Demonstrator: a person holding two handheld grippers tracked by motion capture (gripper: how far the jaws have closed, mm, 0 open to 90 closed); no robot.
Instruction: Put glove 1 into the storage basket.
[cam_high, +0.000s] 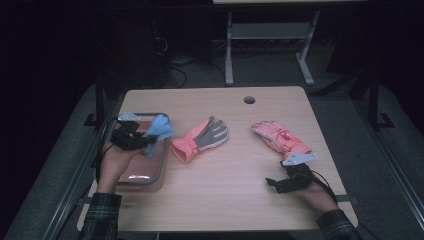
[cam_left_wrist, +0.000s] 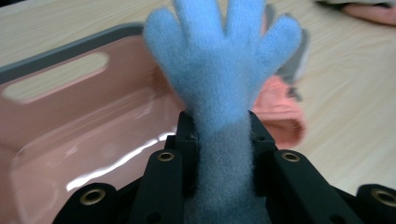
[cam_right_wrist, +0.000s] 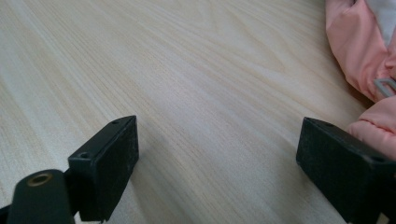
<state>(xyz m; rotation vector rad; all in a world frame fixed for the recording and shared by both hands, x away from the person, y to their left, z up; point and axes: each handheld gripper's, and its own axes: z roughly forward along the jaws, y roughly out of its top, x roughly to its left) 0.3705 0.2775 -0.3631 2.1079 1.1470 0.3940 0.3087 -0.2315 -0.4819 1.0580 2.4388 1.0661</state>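
The blue fleece glove (cam_left_wrist: 219, 70) is clamped at its cuff between the jaws of the left hand-held gripper (cam_high: 134, 139); in the left gripper view the pads are seen pressed on the grey-blue cuff, and the fingers of the glove stand up free beyond them. The glove is held above the near rim of the pink tray (cam_high: 161, 165), at the left side of the bench (cam_high: 235, 190), and it is not yet inside. The right hand-held gripper (cam_high: 280, 184) is kept low at the right front of the bench, its jaws wide apart and nothing between them; the pink padded glove (cam_high: 280, 137) lies just beside its right jaw.

Some risks may be judged from this. Only a narrow strip of soft cuff is gripped; if the hand is swung quickly, the fleece could slide out and the glove could fall on the bench instead of in the tray. If the jaws are opened too early, the glove could be left hanging over the grey rim. The loose fingers could also brush the coral and grey glove (cam_high: 201, 139), which lies close beside the tray, and drag it. Farther off, the open right jaw could catch the pink padded glove if that hand is moved.
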